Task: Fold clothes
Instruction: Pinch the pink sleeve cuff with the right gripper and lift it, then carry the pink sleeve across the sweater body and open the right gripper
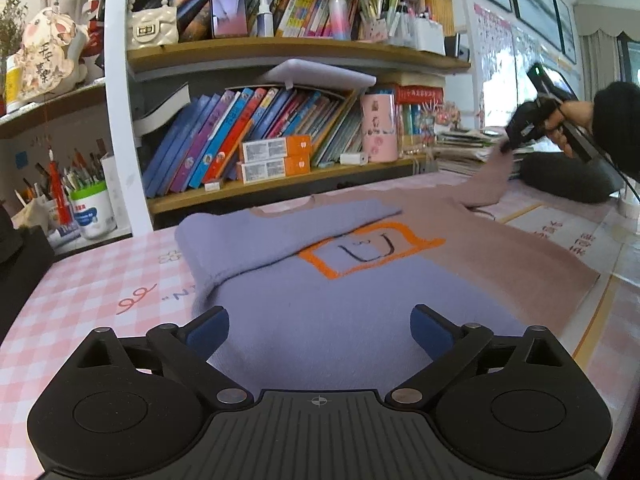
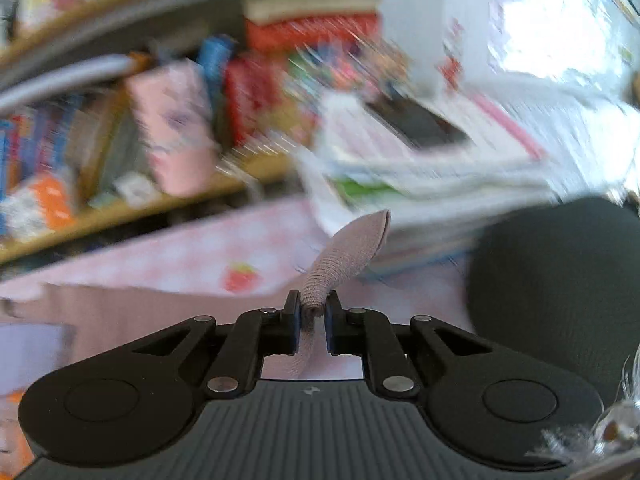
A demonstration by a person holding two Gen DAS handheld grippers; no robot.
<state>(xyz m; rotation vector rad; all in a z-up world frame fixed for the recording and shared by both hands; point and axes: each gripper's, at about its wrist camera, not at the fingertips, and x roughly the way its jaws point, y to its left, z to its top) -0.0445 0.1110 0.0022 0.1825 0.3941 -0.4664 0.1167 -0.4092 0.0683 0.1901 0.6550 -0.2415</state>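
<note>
Closest to me, my left gripper [image 1: 319,330] hangs with its blue-padded fingers [image 1: 208,330] spread wide and nothing between them, just over the near hem of the sweater [image 1: 340,300], which lies flat on the pink checked tablecloth [image 1: 80,280]. The sweater's lavender left sleeve [image 1: 280,224] is folded across its chest, partly covering the orange square design [image 1: 376,250]. Further right the knit turns dusty pink, and its right sleeve [image 1: 486,182] rises off the table to my right gripper [image 1: 505,145], which pinches the cuff [image 2: 344,256]; the person's hand [image 1: 568,120] and a dark sleeve hide most of that tool. From the right wrist the bookshelf [image 2: 140,204] is smeared by blur, so I cannot read it, and a dark rounded object [image 2: 560,280] at the right is cut off.
</note>
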